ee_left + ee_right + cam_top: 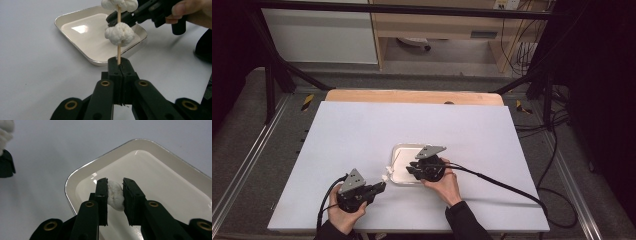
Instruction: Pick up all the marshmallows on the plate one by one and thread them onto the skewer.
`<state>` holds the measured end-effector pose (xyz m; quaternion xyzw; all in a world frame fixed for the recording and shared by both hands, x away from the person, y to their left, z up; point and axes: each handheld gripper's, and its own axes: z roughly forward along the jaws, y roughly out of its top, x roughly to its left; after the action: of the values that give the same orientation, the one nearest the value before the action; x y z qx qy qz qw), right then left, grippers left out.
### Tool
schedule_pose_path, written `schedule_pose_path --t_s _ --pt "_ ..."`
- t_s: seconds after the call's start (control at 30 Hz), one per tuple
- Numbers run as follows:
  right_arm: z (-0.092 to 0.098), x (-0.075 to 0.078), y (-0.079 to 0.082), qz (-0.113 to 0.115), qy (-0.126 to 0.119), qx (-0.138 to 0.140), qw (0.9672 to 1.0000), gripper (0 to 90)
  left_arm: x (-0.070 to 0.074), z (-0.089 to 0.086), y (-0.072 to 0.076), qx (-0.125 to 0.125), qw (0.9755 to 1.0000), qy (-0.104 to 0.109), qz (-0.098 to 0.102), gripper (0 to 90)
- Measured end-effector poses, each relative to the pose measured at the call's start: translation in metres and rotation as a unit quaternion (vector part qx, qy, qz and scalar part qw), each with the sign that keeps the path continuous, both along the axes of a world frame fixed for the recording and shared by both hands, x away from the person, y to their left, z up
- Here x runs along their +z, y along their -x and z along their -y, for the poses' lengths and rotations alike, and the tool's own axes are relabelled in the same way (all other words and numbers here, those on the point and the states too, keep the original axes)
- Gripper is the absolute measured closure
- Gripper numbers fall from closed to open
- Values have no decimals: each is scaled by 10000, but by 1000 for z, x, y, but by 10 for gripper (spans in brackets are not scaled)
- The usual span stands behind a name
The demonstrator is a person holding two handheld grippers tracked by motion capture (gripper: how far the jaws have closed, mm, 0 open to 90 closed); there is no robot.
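Gripping a thin wooden skewer (119, 53) at its lower end, the left gripper (119, 65) had its fingers (113, 72) pressed fully together, the stick rising straight up from between their tips in the left gripper view. Two white marshmallows were threaded on that skewer: a lower marshmallow (119, 34) part-way up above the fingers, and an upper marshmallow (120, 4) at the top edge of the view. Beyond the fingertips lay a cream tray (75, 17) with a silvery rim, resting on the white worktop (27, 57). The right gripper (132, 16), held in a hand (192, 11), reached in behind the skewer at a height between the two marshmallows.

In the right gripper view, the right gripper (115, 192) had its fingers (131, 195) closed on a loose white marshmallow (115, 195), both pads touching its sides. The tray (82, 170) lay directly below and beyond those fingers, and the piece was held over the tray's near corner. No earlier moment could be compared.

From the high view, the left gripper (379, 187) sat just beside the tray's (399, 150) near-left corner, while the right gripper (412, 167) hovered over the tray itself, the two tools close together.
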<state>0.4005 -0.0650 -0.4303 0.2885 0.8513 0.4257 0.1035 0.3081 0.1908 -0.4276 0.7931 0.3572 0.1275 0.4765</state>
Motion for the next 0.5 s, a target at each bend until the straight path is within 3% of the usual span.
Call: schedule_pose_path --t_s 0.3,0.5 --pt "16 30 5 43 -456 74 9989 755 0 1 1 -22 10000 -24 3 887" --pt "25 49 9 90 -823 143 9965 757 1 3 2 -74 10000 -48 36 887"
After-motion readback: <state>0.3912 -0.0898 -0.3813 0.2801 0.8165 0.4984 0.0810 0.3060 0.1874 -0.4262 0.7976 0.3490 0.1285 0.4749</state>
